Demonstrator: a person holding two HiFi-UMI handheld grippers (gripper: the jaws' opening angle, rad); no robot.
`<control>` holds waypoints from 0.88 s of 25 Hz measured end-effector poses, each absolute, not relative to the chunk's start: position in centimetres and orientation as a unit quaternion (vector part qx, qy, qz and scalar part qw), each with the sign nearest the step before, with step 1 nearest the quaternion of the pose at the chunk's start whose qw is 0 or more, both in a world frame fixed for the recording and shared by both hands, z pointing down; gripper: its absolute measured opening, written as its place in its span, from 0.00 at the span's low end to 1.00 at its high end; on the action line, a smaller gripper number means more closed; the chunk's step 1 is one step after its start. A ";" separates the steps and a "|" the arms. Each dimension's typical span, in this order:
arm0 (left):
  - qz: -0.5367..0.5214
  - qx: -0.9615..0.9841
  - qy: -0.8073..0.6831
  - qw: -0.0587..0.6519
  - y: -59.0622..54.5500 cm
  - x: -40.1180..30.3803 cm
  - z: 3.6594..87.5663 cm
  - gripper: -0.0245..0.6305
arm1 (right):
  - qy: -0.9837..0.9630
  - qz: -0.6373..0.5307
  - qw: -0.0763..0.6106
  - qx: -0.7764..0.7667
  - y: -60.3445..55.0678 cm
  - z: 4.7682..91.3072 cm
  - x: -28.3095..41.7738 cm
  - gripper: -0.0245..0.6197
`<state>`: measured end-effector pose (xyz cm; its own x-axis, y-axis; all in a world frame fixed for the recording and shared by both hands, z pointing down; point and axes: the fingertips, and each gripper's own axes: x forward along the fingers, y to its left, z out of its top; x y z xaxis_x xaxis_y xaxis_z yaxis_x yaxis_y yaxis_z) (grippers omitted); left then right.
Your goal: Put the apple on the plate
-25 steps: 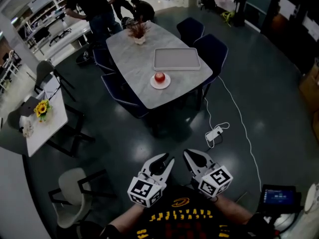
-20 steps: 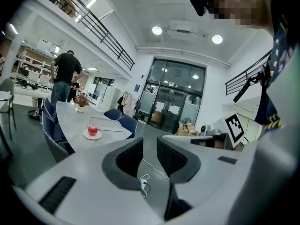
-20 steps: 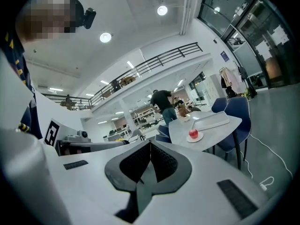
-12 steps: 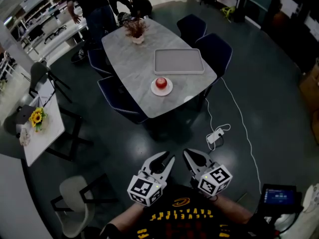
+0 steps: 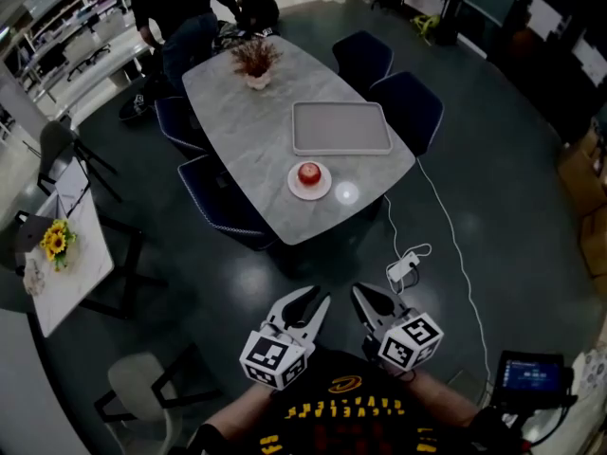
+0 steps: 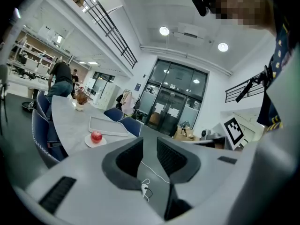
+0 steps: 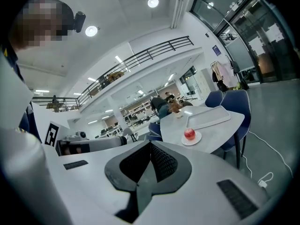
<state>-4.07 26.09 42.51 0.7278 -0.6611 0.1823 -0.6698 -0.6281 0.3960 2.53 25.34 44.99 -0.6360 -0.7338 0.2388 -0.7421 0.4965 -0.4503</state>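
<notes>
Red apple (image 5: 309, 172): sat on the plate (image 5: 295, 190).
Left gripper (image 5: 321, 298): jaws spread, empty.
Right gripper (image 5: 366, 292): jaws pressed together, empty.

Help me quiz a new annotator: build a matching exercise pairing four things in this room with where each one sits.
Things:
1. apple
2. tray
3. potted plant
4. power strip

Places:
A. on the floor
B. on the plate
C. at the far end of the table
D. mid-table, just beyond the plate

Pairs: 1-B, 2-D, 3-C, 4-A
</notes>
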 end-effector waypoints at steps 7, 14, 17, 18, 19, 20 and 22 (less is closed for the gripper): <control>0.002 0.903 -0.361 0.233 23.1 -6.6 42.3 0.18 | -0.854 0.279 0.010 0.439 22.6 44.6 0.5 0.05; -0.013 0.893 -0.378 0.242 22.3 -9.7 43.4 0.18 | -0.857 0.290 0.016 0.426 21.3 45.3 -1.9 0.05; -0.019 0.887 -0.389 0.249 22.5 -11.1 43.5 0.18 | -0.866 0.282 0.021 0.413 21.1 45.1 -3.5 0.05; -0.021 0.885 -0.393 0.250 22.5 -11.5 43.6 0.18 | -0.868 0.280 0.021 0.409 21.0 45.0 -3.9 0.05; -0.022 0.883 -0.397 0.250 22.5 -11.9 43.6 0.18 | -0.870 0.278 0.021 0.406 20.9 44.9 -4.2 0.05; -0.023 0.881 -0.400 0.250 22.5 -12.2 43.6 0.18 | -0.872 0.278 0.021 0.402 20.8 44.9 -4.5 0.05; -0.025 0.878 -0.407 0.251 22.4 -12.7 43.7 0.18 | -0.874 0.280 0.019 0.396 20.6 44.9 -5.0 0.05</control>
<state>-12.73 22.39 43.65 0.6676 -0.7270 0.1607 -0.7023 -0.5432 0.4602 -4.96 20.60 44.93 -0.6856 -0.6815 0.2559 -0.7032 0.5291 -0.4750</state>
